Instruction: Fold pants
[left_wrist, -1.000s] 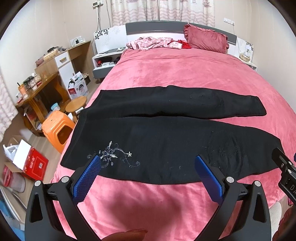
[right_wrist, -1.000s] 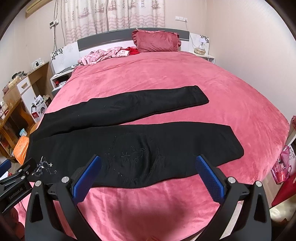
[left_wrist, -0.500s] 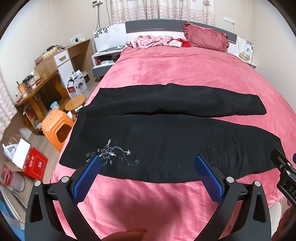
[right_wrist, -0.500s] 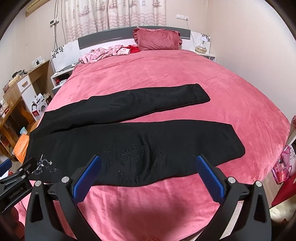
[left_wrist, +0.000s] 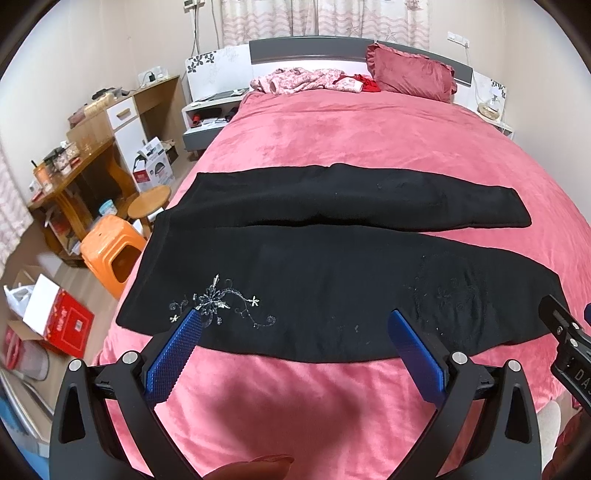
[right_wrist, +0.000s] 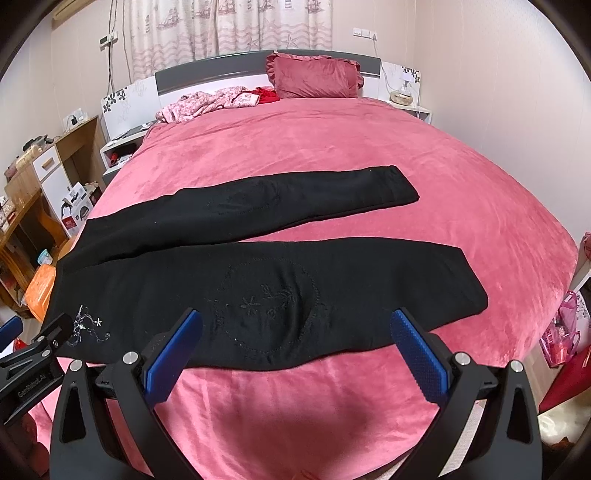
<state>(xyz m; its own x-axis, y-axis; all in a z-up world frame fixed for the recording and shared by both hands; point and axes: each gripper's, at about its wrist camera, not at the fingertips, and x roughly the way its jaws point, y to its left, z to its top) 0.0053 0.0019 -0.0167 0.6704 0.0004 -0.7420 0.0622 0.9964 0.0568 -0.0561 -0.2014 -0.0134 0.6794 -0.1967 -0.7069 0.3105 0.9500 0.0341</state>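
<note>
Black pants (left_wrist: 332, 266) are being shown spread flat across a pink bed (left_wrist: 351, 140), waist end towards the bed's left edge, the two legs lying apart and reaching towards its right side. No fold is judged to have been started. The left gripper (left_wrist: 293, 323) and right gripper (right_wrist: 295, 323) are being held wide apart and empty, above the bed's near edge. Next, the near leg's edge would likely need to be gripped. Bare bedding is being left beyond the pants.
</note>
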